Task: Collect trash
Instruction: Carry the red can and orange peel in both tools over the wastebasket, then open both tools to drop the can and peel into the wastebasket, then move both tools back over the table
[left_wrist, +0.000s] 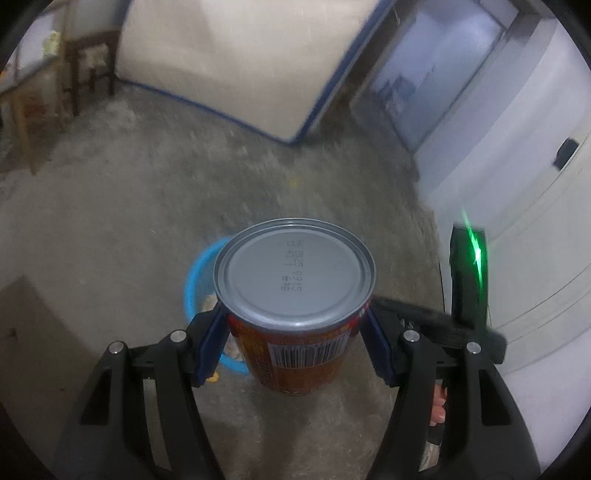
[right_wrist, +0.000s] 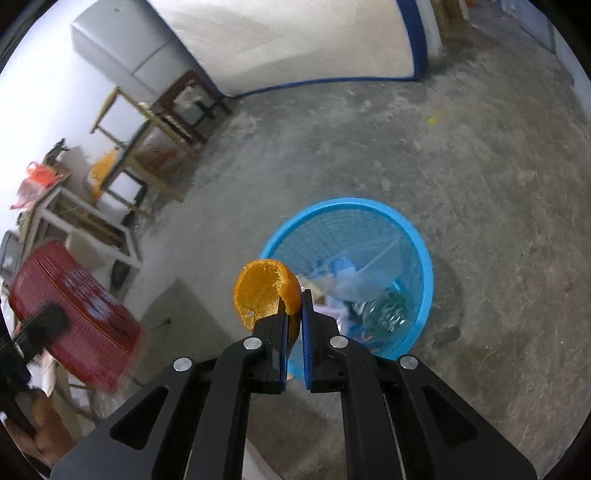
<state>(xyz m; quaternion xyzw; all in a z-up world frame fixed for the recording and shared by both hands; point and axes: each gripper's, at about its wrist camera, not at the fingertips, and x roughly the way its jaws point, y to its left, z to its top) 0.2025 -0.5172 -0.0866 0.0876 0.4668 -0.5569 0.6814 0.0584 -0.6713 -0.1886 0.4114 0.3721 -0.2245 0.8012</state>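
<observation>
Orange peel (right_wrist: 264, 291), hollow and torn, is pinched at its edge by the nearly closed right gripper (right_wrist: 294, 314) above the blue basket (right_wrist: 424, 258), which stands on the concrete floor (right_wrist: 480, 166). A can (left_wrist: 295, 280) is clamped between the left gripper (left_wrist: 295, 325) fingers (left_wrist: 210, 343), over the basket.

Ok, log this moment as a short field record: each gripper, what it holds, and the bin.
left gripper: shut on can, bottom end facing the camera
right gripper: shut on orange peel, a hollow half shell
bin: blue mesh basket on concrete floor, already holding plastic trash
peel position: near the bin's rim
</observation>
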